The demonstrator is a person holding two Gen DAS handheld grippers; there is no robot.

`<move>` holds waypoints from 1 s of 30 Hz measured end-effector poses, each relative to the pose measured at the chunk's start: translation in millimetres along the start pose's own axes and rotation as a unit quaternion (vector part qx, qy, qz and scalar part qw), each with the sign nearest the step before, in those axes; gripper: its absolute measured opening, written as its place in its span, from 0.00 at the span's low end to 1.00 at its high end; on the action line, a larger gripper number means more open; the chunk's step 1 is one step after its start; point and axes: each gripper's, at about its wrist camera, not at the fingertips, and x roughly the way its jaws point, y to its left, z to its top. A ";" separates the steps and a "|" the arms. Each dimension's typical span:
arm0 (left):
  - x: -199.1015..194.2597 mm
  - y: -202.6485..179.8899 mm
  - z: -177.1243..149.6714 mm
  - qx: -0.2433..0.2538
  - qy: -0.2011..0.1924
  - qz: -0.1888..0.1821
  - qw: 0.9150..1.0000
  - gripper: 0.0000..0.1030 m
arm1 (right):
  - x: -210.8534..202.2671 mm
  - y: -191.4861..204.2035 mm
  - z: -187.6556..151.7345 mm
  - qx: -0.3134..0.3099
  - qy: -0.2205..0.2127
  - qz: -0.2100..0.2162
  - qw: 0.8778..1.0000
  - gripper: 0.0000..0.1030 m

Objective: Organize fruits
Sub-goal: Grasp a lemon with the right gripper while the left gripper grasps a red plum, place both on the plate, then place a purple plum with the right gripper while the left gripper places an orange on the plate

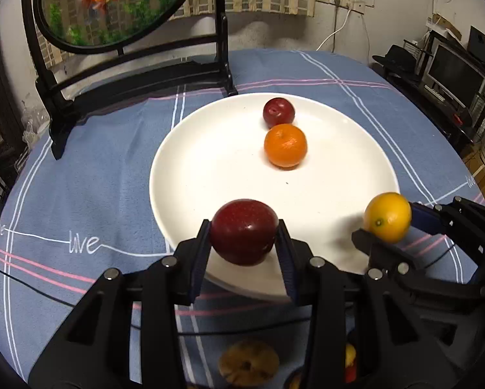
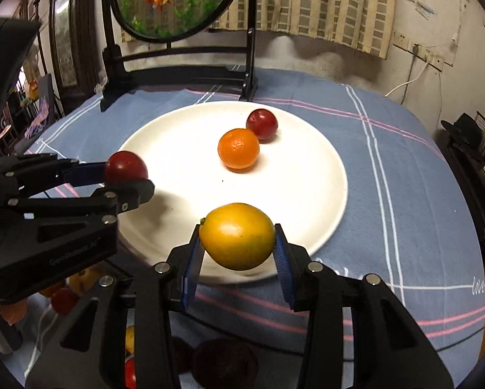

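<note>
Fruit is in transit on both sides: the left gripper clamps a glossy dark-red apple, the right gripper pinches a smooth yellow lemon, each hanging over the near rim of the white plate. Delivery looks like the step in hand; next, each needs lowering onto bare plate before letting go. Farther in, 2 fruits already sit touching: an orange, then a red plum.
</note>
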 end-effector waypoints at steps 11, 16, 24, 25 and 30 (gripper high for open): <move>-2.8 2.4 -5.7 -0.011 -0.012 0.011 1.000 0.61 | -3.9 -1.9 -0.8 0.006 0.004 -0.002 1.000 0.43; -25.5 1.4 -12.4 -0.013 -0.024 0.014 1.000 0.62 | -30.3 -12.8 -15.0 0.038 0.000 0.010 0.999 0.44; -73.5 -0.8 -35.9 -0.008 -0.048 0.019 0.999 0.69 | -87.9 -7.8 -49.3 0.042 -0.020 0.012 0.999 0.44; -80.6 -0.5 -41.5 -0.006 -0.052 0.021 0.998 0.70 | -95.9 -3.7 -57.7 0.039 -0.020 0.013 0.999 0.44; -102.0 9.2 -72.5 -0.009 -0.055 0.030 0.998 0.75 | -116.4 11.3 -91.2 0.029 -0.015 0.022 0.999 0.46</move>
